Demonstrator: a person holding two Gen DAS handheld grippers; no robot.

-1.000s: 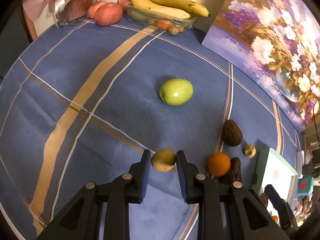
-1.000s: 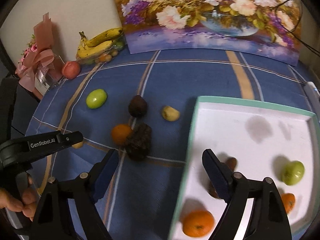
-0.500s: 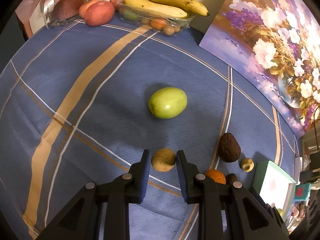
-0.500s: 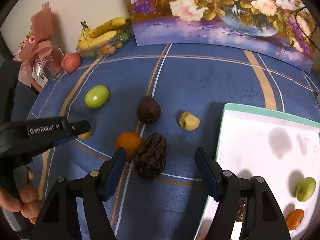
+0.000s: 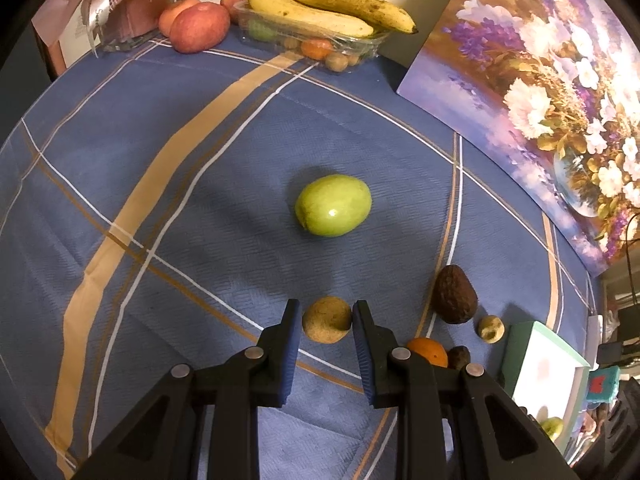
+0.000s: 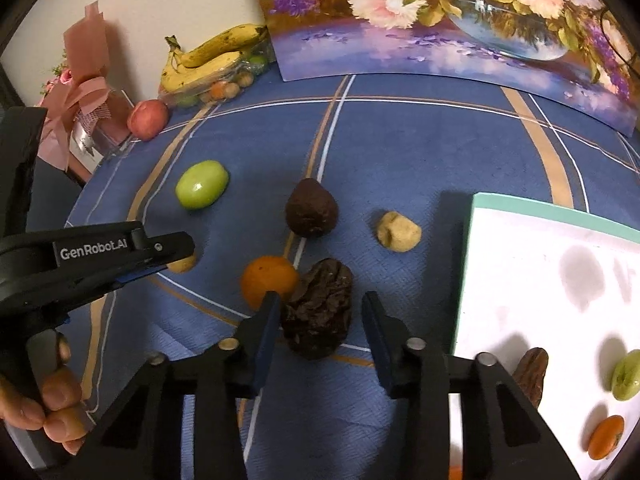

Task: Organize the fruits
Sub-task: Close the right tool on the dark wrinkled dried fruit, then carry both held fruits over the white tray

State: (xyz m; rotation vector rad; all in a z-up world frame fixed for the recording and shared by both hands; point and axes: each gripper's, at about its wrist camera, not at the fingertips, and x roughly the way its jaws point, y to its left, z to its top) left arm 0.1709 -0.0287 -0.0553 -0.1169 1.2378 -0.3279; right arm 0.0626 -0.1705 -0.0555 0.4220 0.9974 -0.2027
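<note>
Two claws: left claw (image 5: 323, 316) clenched on tan fruit (image 5: 327, 319); right claw (image 6: 318, 310) closing around wrinkled dark fruit (image 6: 320, 312), seen right-wrist only.

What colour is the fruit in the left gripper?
Tan-yellow, speckled fruit, clearest in the left wrist view.

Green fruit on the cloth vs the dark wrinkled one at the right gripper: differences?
The green fruit is smooth and glossy; the dark wrinkled fruit is rough and matte. The green fruit lies alone on the tablecloth; the dark wrinkled fruit touches an orange and sits between the right gripper fingers. Both rest on the tablecloth.
</note>
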